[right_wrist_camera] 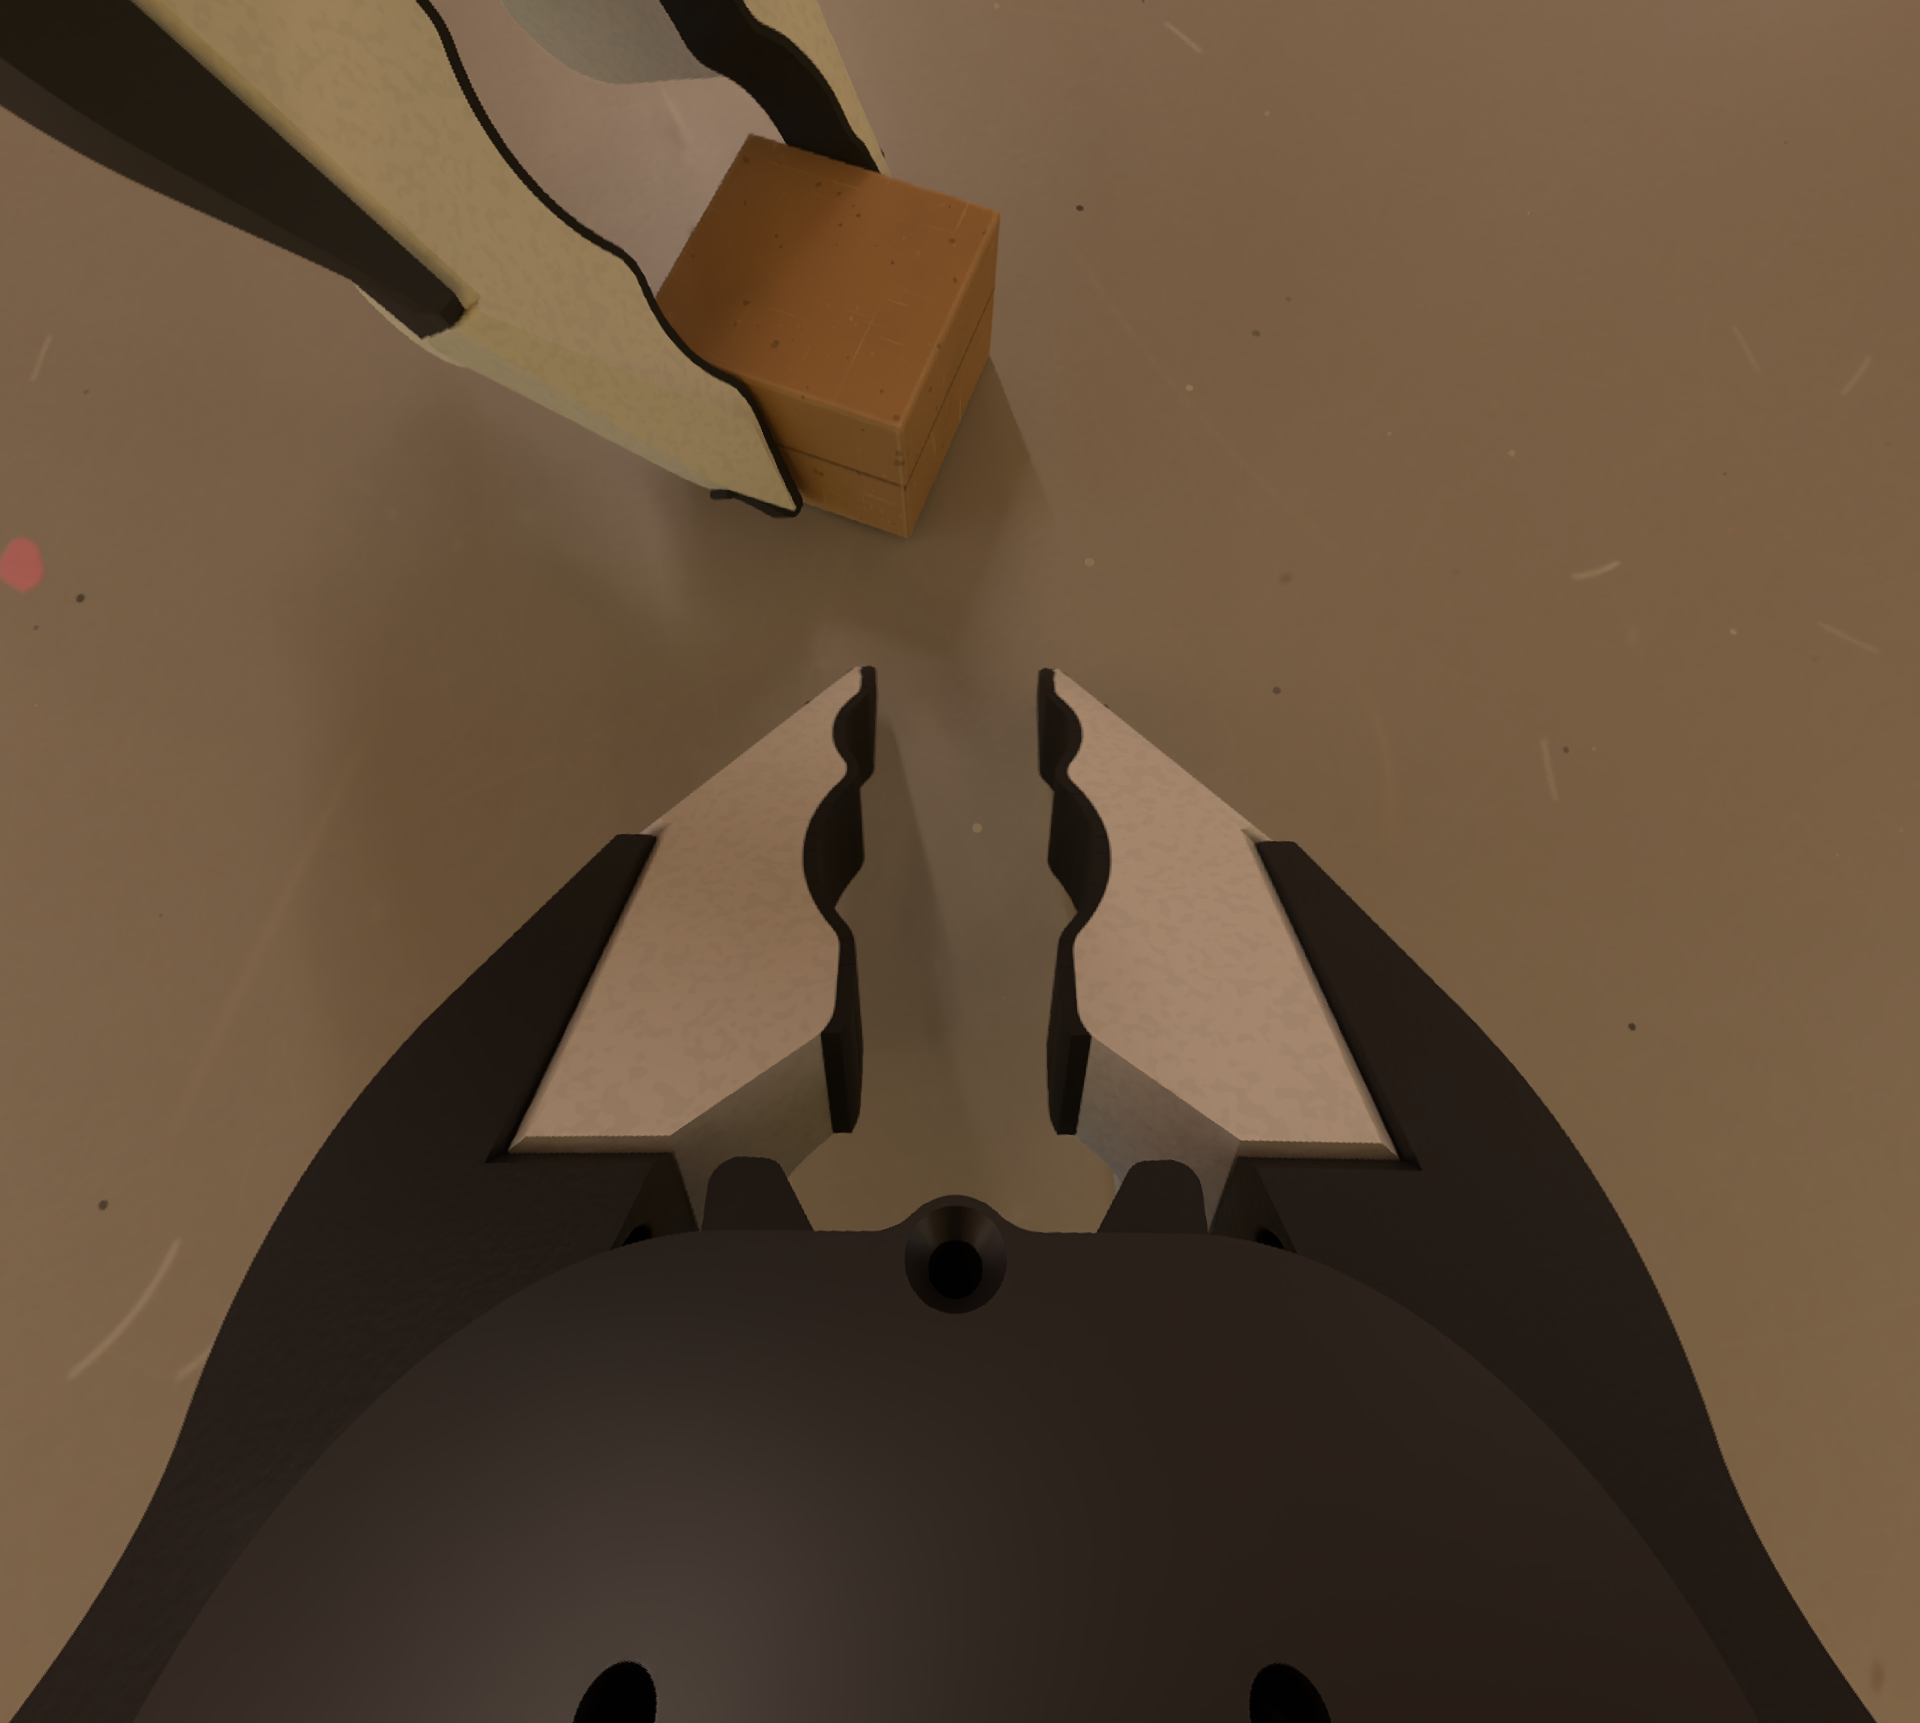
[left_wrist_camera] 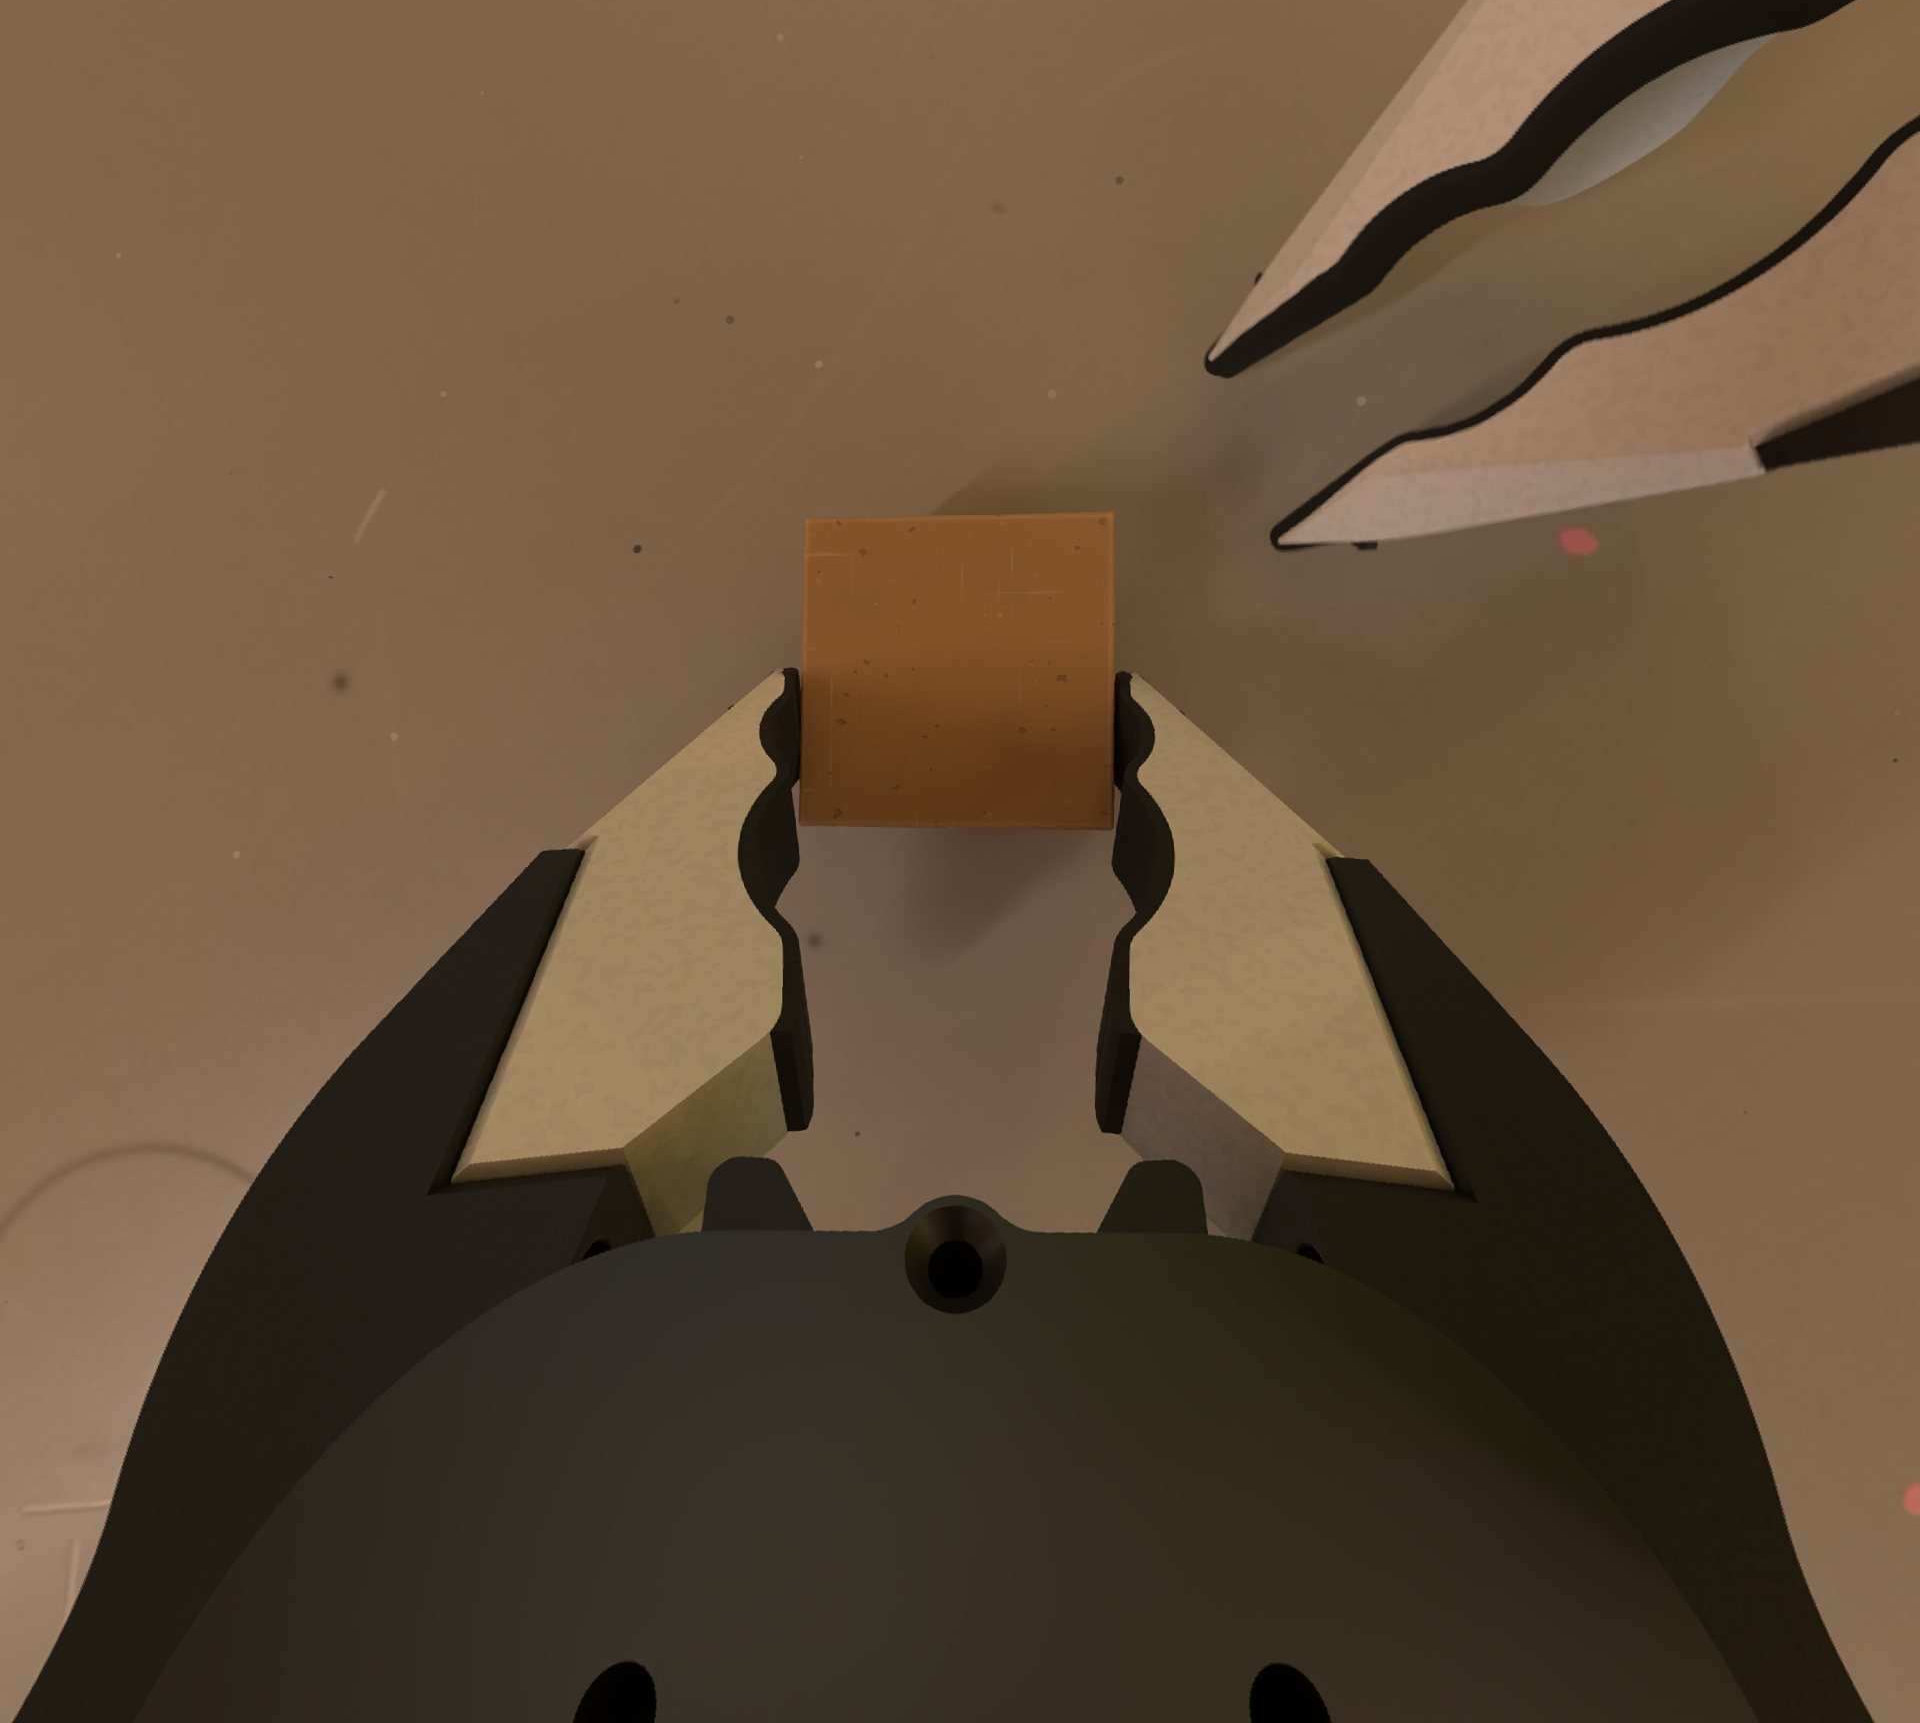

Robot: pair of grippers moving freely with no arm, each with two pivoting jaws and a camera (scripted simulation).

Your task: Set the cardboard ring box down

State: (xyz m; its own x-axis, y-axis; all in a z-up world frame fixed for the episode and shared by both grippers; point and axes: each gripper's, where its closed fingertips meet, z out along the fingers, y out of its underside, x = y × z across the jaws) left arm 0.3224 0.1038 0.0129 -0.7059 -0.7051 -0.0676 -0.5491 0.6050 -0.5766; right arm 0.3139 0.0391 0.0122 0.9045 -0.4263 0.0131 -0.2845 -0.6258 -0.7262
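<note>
The cardboard ring box [left_wrist_camera: 956, 671] is a small brown cube with a seam around its sides. In the right wrist view the box [right_wrist_camera: 862, 323] sits at or just above the brown table surface [right_wrist_camera: 1455, 323], with its shadow right beside it. My left gripper [left_wrist_camera: 956, 676] is shut on the box, one fingertip pressed on each side, and points down at the table. It also shows in the right wrist view [right_wrist_camera: 826, 333], at the upper left. My right gripper [right_wrist_camera: 956, 676] is open and empty, just short of the box. It reaches in from the upper right of the left wrist view [left_wrist_camera: 1247, 452].
The brown table surface [left_wrist_camera: 416, 323] has faint scratches and specks. A small red spot [left_wrist_camera: 1579, 541] lies on it near the right gripper's tips, and shows at the left edge of the right wrist view [right_wrist_camera: 21, 567].
</note>
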